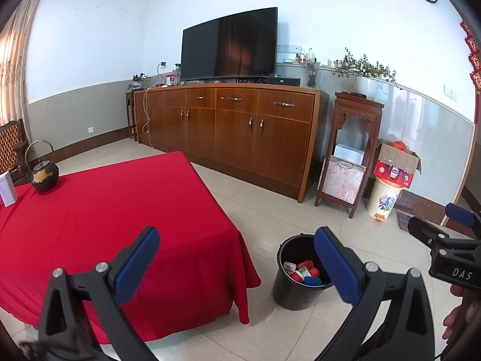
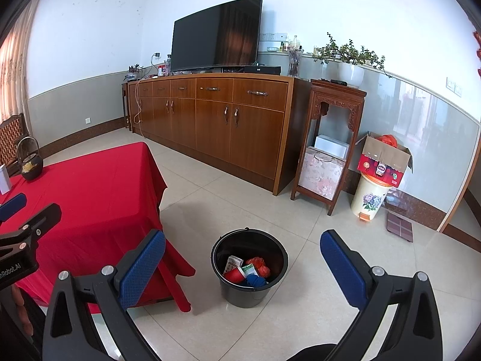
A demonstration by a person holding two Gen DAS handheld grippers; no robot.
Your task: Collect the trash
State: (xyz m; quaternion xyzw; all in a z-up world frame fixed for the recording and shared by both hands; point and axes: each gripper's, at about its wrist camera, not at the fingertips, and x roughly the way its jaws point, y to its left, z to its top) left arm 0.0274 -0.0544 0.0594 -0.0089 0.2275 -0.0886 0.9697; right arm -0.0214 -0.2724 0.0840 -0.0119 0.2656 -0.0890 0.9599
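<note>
Black bucket (image 2: 249,270) stands on the tiled floor, just off the corner of the red-clothed table (image 1: 120,210). Inside it: a small carton (image 2: 233,264), a red cup (image 2: 234,276), a crumpled orange-red bag (image 2: 260,266), something blue (image 2: 254,281), a green-and-white packet (image 2: 249,270)

Left gripper (image 1: 237,263) held above the table's near corner, blue pads spread wide, nothing between them. Right gripper (image 2: 243,266) over the floor, aimed at the bucket, fingers likewise wide and empty

On the table's far edge: dark teapot (image 1: 44,176), white box (image 1: 6,188). Against the wall, wooden sideboard (image 1: 228,132) carrying a television (image 1: 228,46); carved stand (image 1: 348,150), flowered bin (image 1: 383,200) beside it
</note>
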